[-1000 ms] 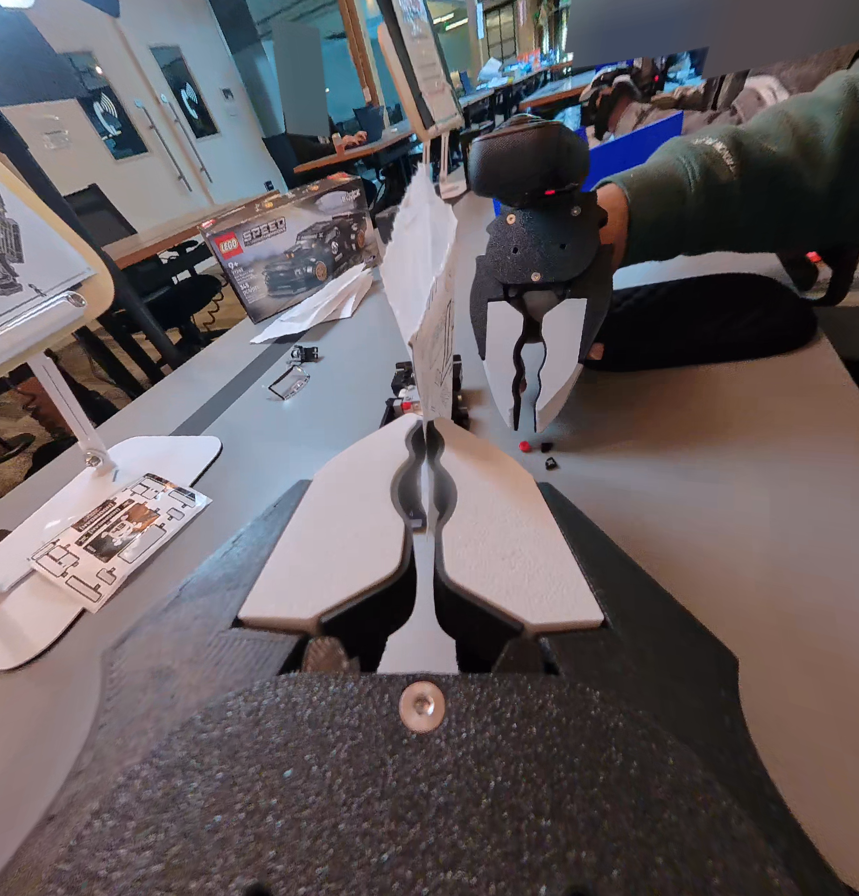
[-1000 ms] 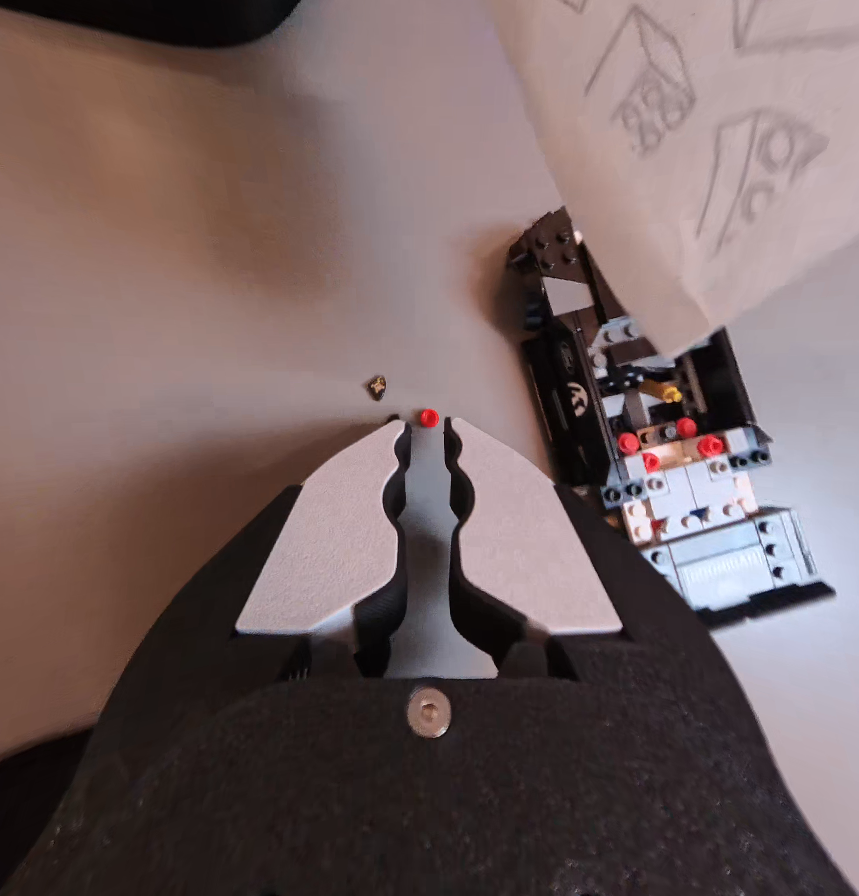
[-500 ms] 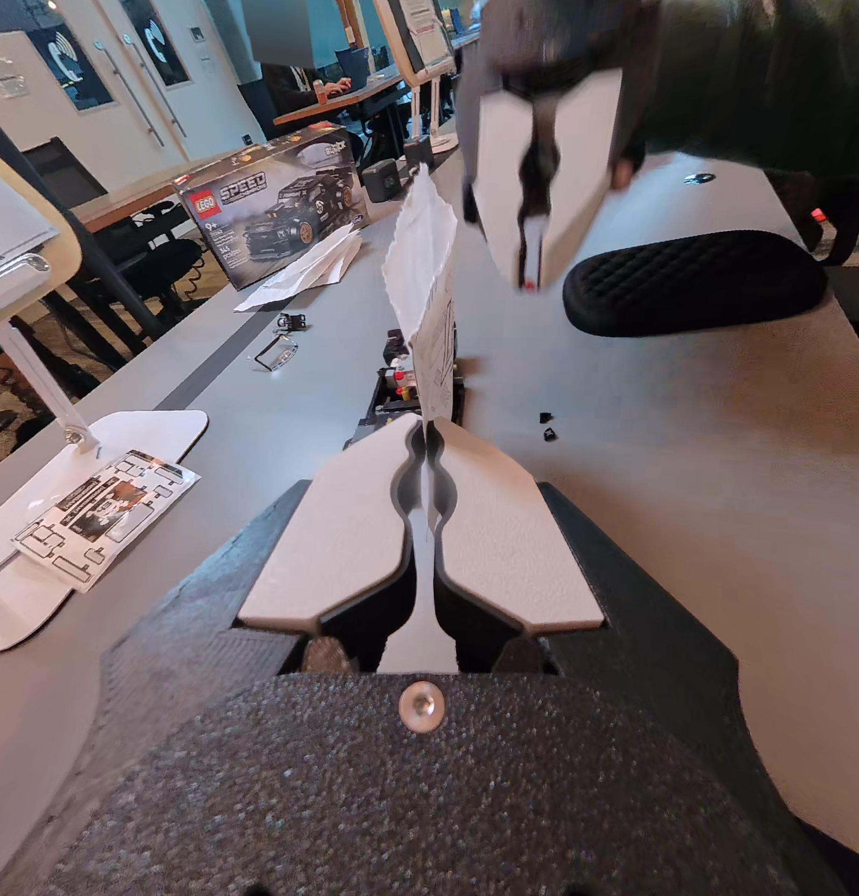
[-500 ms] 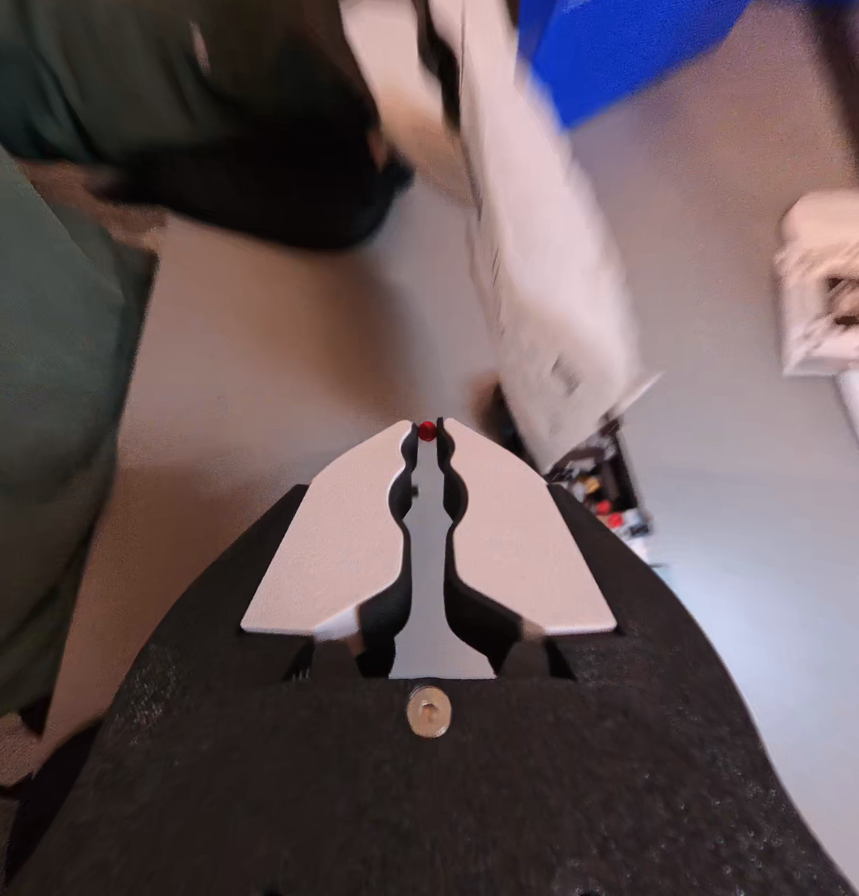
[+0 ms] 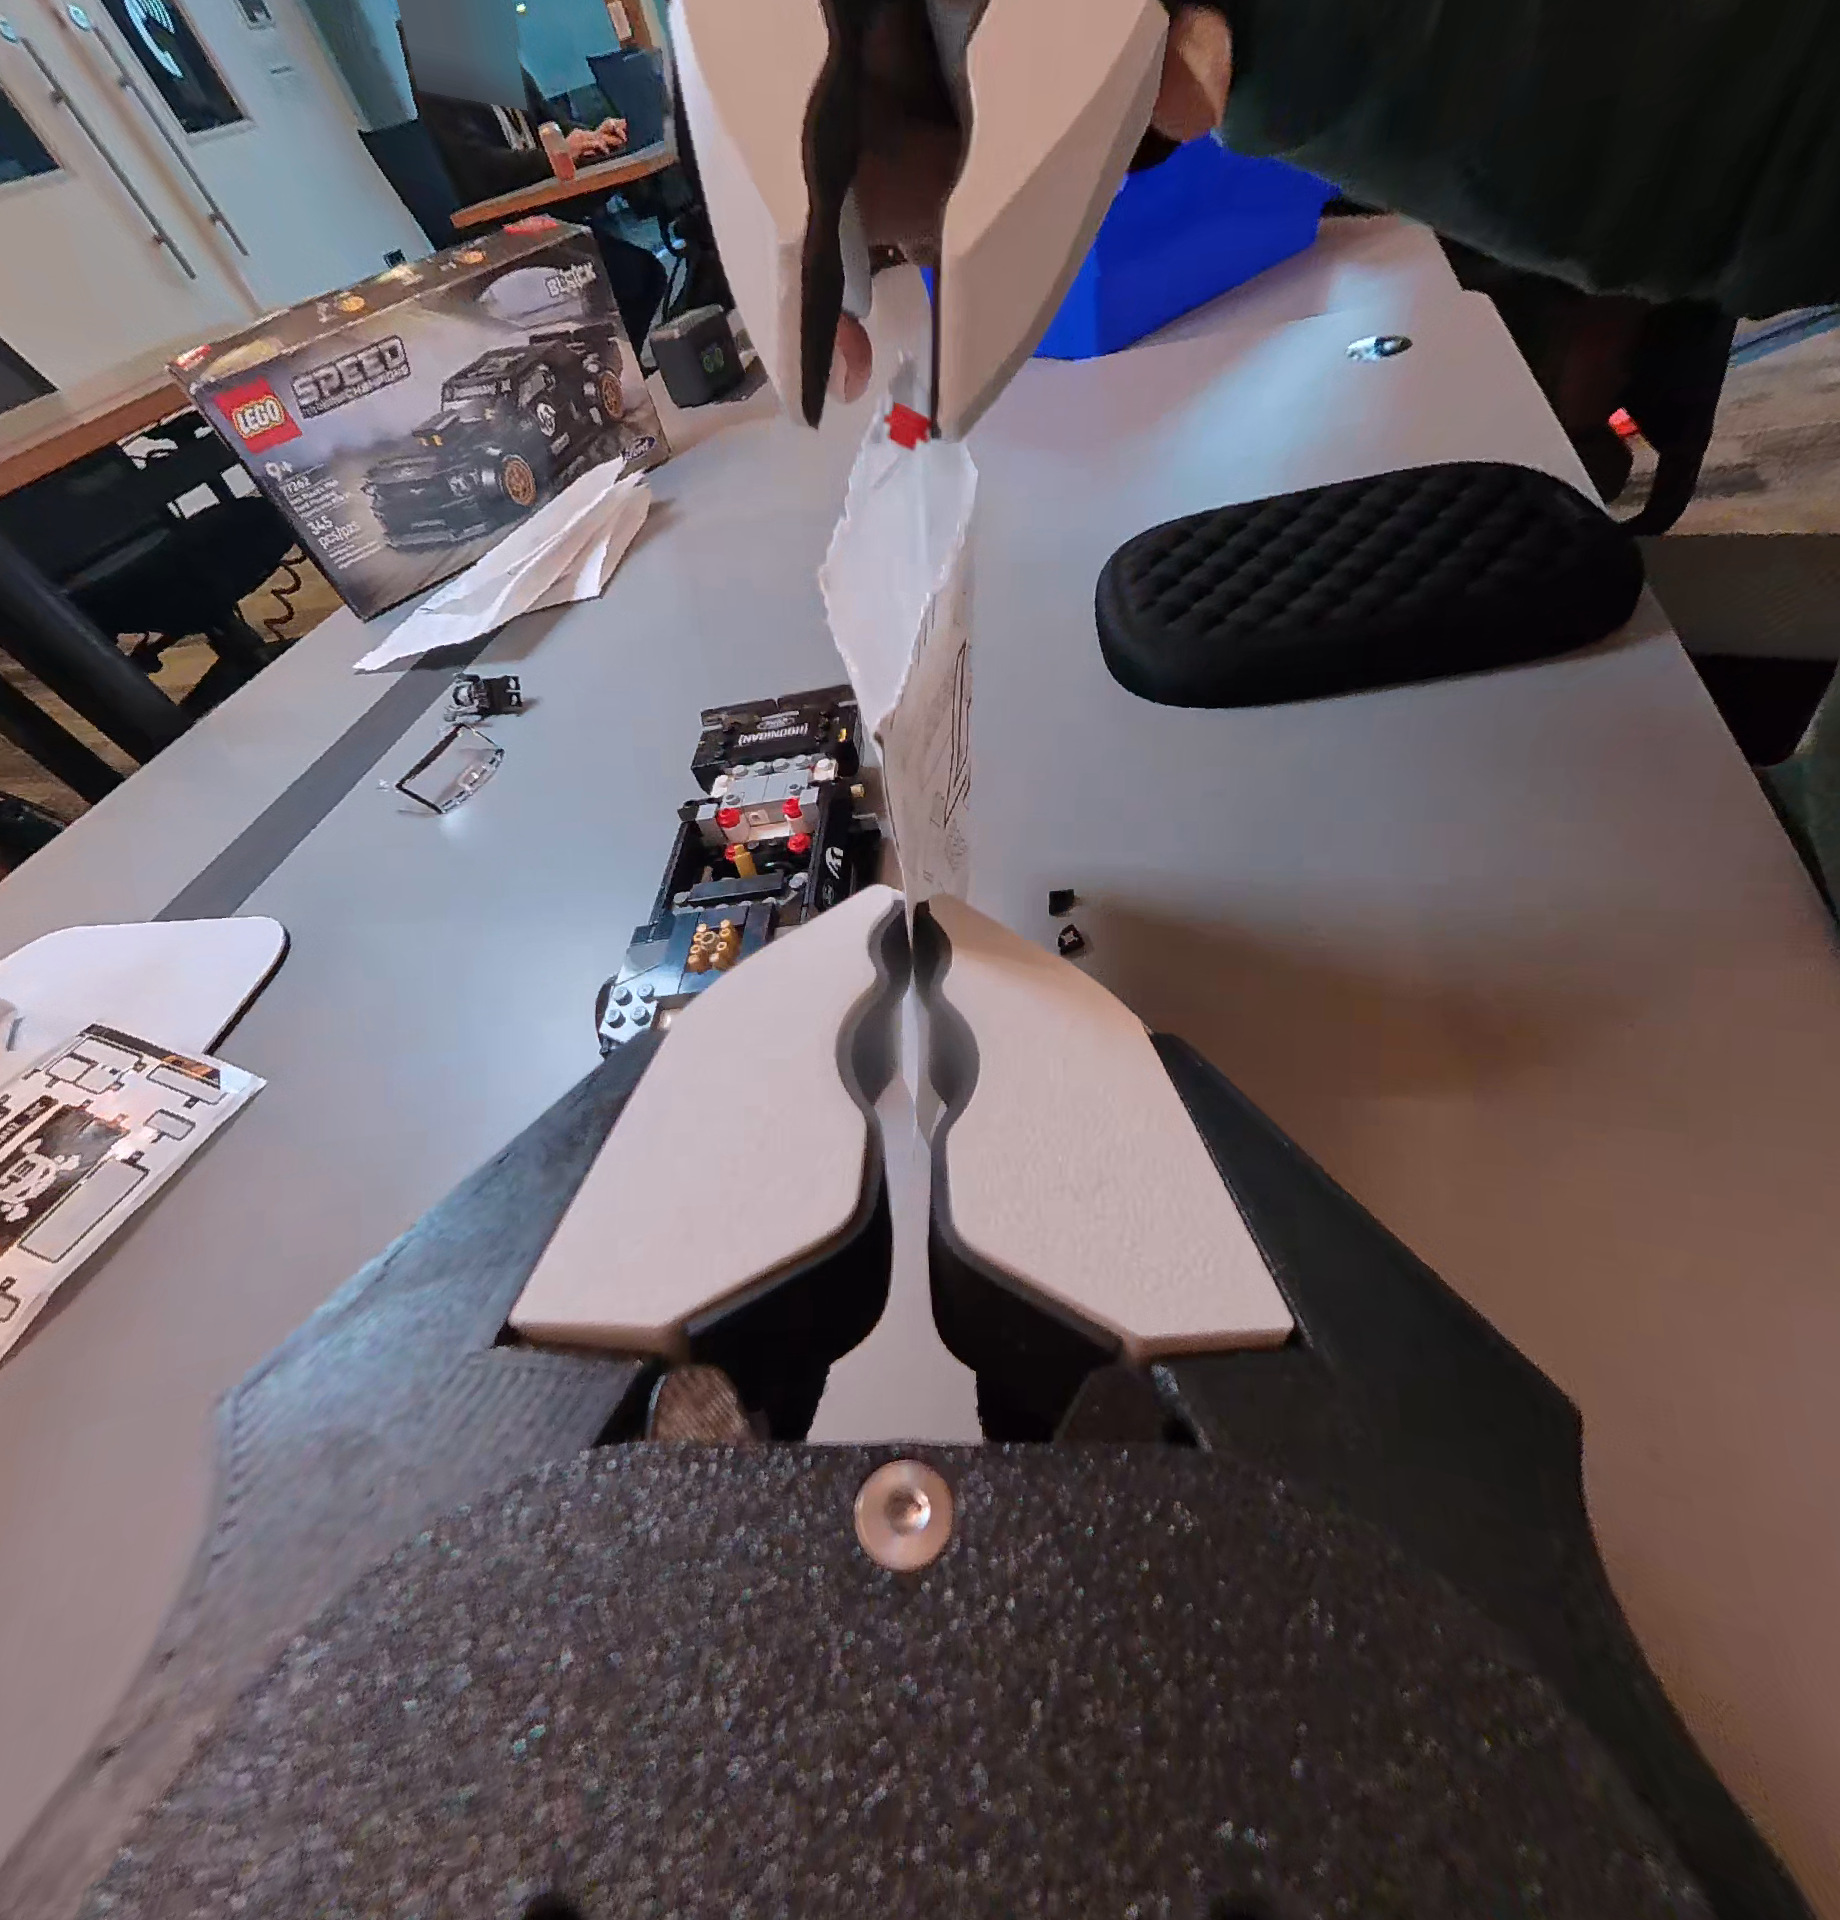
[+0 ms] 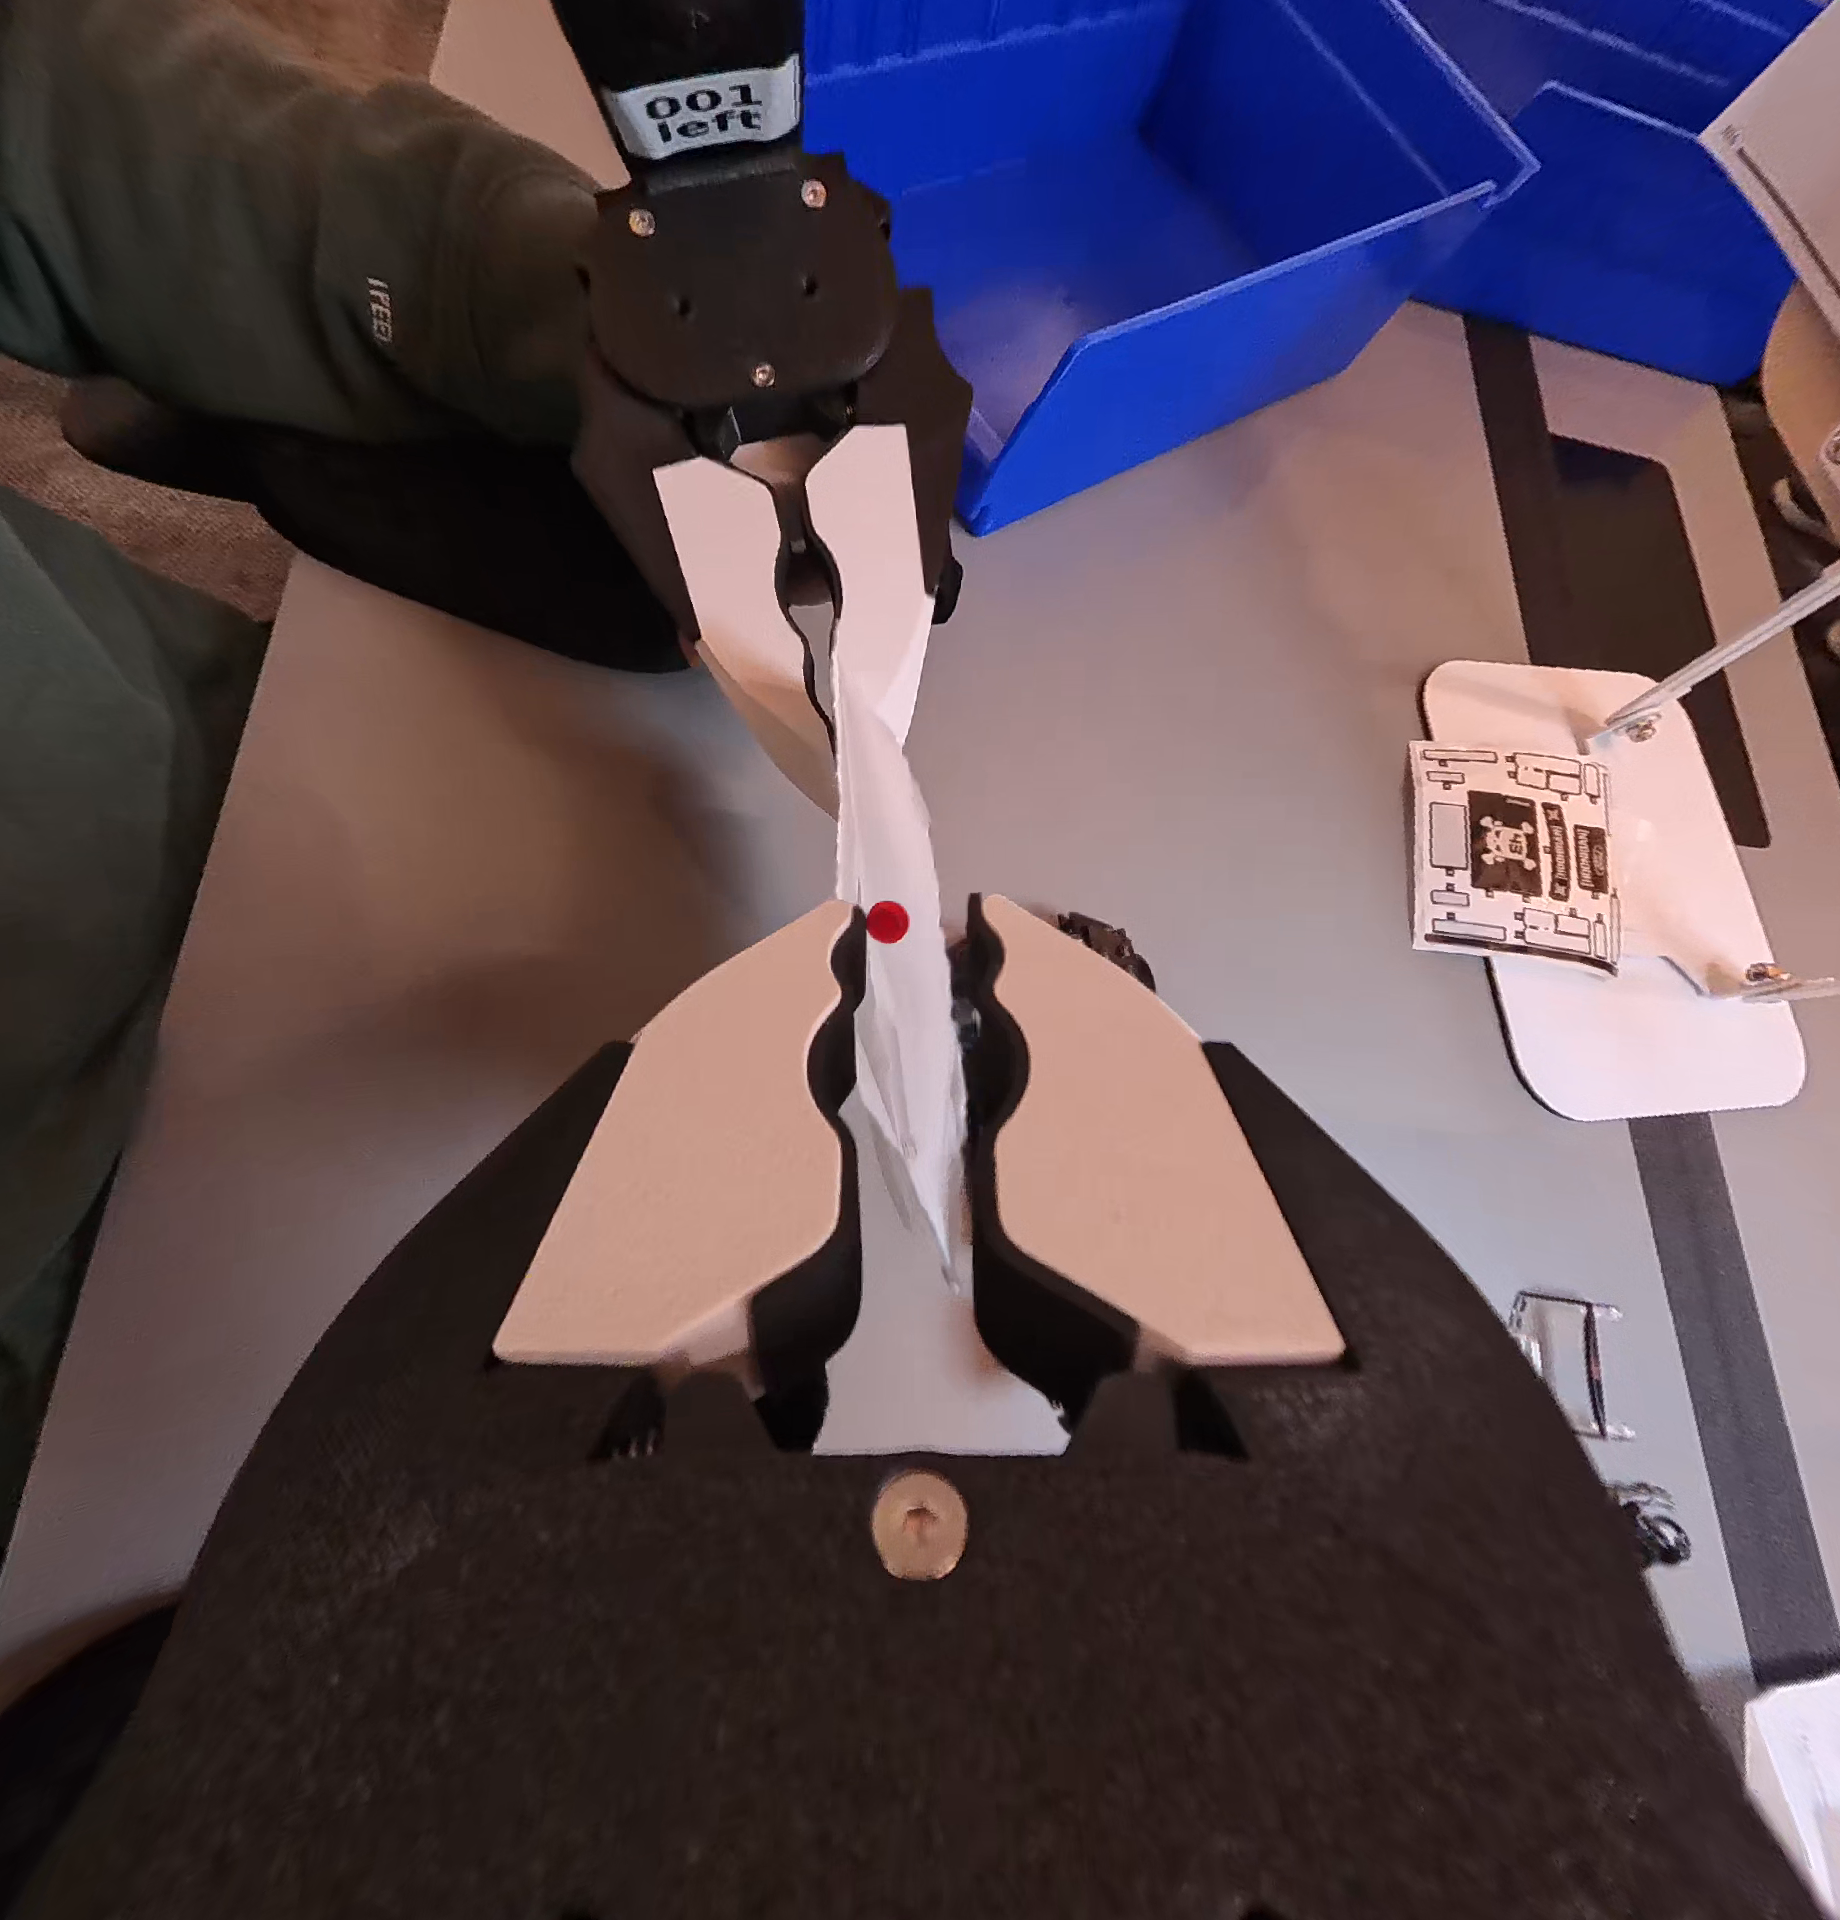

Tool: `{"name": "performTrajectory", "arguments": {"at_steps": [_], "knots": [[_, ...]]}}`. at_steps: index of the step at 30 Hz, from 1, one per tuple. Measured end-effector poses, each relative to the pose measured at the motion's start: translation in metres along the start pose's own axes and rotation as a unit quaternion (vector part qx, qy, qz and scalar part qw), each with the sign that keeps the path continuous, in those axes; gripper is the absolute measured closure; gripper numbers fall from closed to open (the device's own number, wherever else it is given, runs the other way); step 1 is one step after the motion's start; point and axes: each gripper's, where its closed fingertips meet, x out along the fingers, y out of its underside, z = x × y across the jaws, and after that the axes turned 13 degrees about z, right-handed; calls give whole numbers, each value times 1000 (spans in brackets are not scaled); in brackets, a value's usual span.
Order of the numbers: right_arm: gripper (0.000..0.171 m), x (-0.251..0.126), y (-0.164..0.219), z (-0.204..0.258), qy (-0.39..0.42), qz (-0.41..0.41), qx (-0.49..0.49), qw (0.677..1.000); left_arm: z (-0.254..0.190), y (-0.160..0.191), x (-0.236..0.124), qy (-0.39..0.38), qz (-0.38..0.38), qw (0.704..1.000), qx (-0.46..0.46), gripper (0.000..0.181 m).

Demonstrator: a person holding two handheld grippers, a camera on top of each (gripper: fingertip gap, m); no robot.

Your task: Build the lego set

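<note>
Dropping a tiny red stud into the paper bag

Left view: left tool is clenching the white paper parts bag upright above the half-built black brick car on the grey tabletop. Right view: right tool is spread apart, small round red stud sitting at its left fingertip against the bag; I'd steady the bag's mouth first.

paper bag blocks car, table right open

Blue plastic bins sit at far edge of grey table. Black quilted pad lies on table near edge. White stand base rests flat. Black chairs beside table.
</note>
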Motion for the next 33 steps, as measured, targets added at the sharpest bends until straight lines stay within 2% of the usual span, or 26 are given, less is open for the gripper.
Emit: {"name": "performTrajectory", "arguments": {"at_steps": [6,14,18,23,25,29,33], "knots": [[147,11,20,0,-2,48,7,999,-3,-5,-4,3,-16,1000,18,181],[149,6,31,-2,-28,53,41,997,-9,-8,-5,9,-26,999,36,181],[149,-3,30,-6,-19,30,52,998,-6,-4,-2,0,-11,999,33,181],[151,-22,23,-5,2,-35,77,996,23,9,-4,-56,23,998,-17,181],[153,-4,44,7,-15,3,79,997,32,11,-7,-71,23,997,-35,181],[155,55,84,41,-78,69,101,989,35,7,-11,-78,9,996,-38,181],[156,88,104,47,-79,105,113,985,32,3,-13,-71,-4,997,-34,181]]}}
